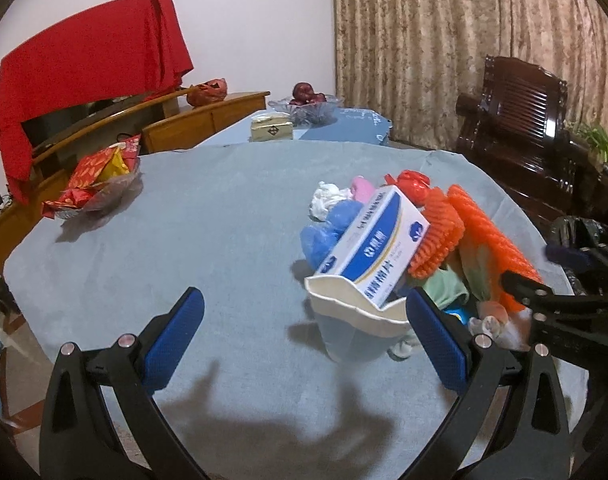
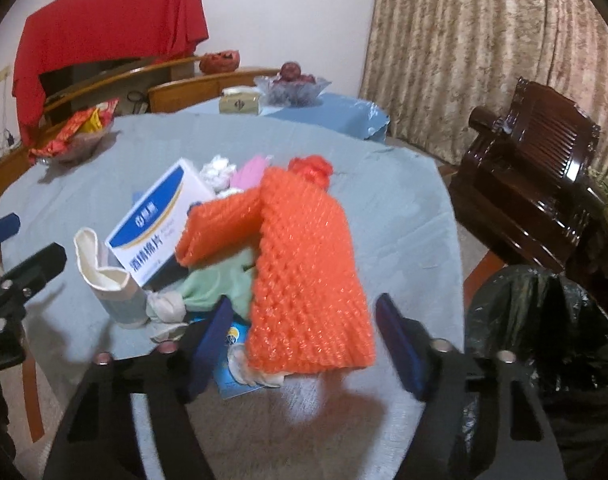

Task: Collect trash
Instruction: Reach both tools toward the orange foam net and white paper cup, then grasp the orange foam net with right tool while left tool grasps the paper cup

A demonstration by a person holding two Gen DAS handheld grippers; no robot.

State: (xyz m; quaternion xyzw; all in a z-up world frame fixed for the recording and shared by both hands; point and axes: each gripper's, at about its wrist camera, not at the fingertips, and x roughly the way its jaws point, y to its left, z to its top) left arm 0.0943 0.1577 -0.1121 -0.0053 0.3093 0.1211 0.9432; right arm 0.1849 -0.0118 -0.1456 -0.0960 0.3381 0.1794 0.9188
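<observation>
A pile of trash lies on the blue tablecloth [image 1: 208,216]: a blue-and-white box [image 1: 377,240], a crushed paper cup [image 1: 351,312], orange foam netting [image 1: 491,248], blue plastic [image 1: 327,232], white tissue [image 1: 327,196], a red bag [image 1: 411,182]. My left gripper [image 1: 304,332] is open, its right pad beside the cup. In the right wrist view my right gripper [image 2: 304,340] is open, its pads on either side of the near end of the large orange netting [image 2: 304,272]. The box [image 2: 160,224] and the cup [image 2: 112,284] lie to its left.
A black trash bag [image 2: 543,340] stands off the table's right edge. A dish of red snack packets [image 1: 100,184] sits at the far left. A tissue box [image 1: 272,130] and fruit bowl [image 1: 307,106] stand behind. A dark wooden armchair [image 1: 519,120] is at the right.
</observation>
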